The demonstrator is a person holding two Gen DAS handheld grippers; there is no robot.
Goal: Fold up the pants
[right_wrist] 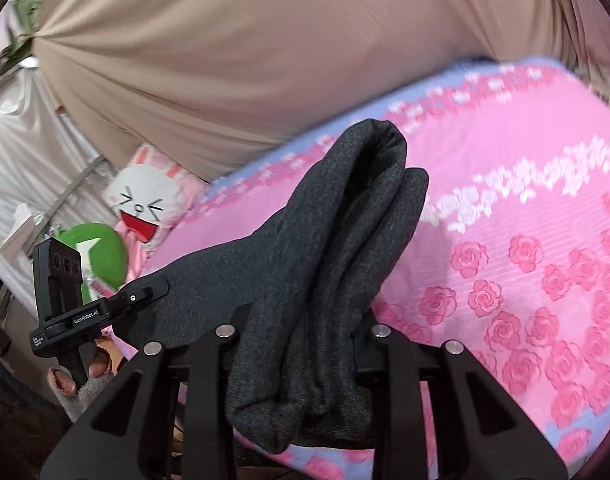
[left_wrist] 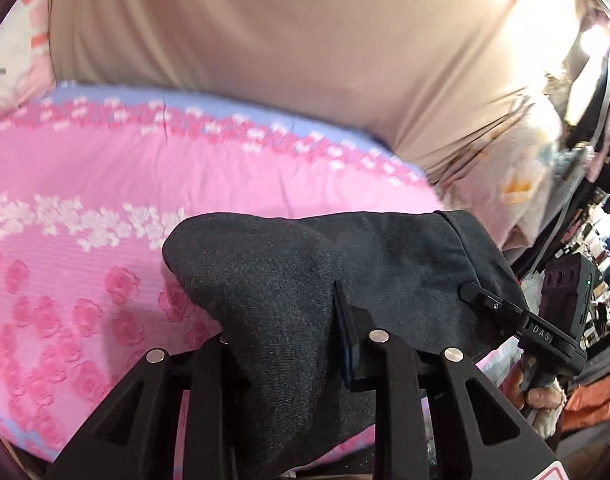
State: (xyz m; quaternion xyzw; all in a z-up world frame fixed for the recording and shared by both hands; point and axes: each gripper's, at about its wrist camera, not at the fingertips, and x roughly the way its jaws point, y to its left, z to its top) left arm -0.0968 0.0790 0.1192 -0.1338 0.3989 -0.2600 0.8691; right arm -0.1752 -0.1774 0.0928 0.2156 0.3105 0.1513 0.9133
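Dark grey pants (left_wrist: pixel 305 280) hang bunched between both grippers above a pink rose-patterned bedspread (left_wrist: pixel 85 200). My left gripper (left_wrist: pixel 301 320) is shut on the pants; cloth drapes over its fingers and hides the tips. The right gripper (left_wrist: pixel 489 304) shows at the right of the left wrist view, clamped on the cloth's far edge. In the right wrist view the pants (right_wrist: pixel 345 240) rise in thick folds out of my right gripper (right_wrist: pixel 305 336), which is shut on them. The left gripper (right_wrist: pixel 145 296) shows at the left, pinching the pants' other end.
A beige curtain (left_wrist: pixel 305 40) hangs behind the bed (right_wrist: pixel 505 160). A white cartoon rabbit pillow (right_wrist: pixel 145 204) and a green plush (right_wrist: pixel 101 248) lie at the bed's end. Cluttered shelves (left_wrist: pixel 601 240) stand at the far right in the left wrist view.
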